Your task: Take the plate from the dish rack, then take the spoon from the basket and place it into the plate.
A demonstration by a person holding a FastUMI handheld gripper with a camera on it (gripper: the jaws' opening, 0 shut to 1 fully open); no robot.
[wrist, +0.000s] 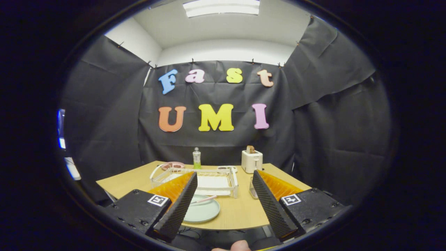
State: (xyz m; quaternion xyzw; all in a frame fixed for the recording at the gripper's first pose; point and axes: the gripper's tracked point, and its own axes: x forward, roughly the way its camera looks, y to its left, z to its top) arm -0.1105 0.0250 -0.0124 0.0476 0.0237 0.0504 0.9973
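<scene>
We judge the task done: the pink-handled spoon lies on the pale green round plate between our spread, empty tongs, the white wire dish rack just beyond.

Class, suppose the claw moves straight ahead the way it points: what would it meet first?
Probably the dish rack; the open claw points at it across the table. Depth is unclear.

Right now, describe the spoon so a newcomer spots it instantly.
Start at the wooden table, then find the white wire dish rack in its middle. Just in front of the rack lies a pale green plate, between the open tongs and nearer one of them. The spoon is the thin pinkish stick resting across that plate's far rim, the only thing on it.
</scene>
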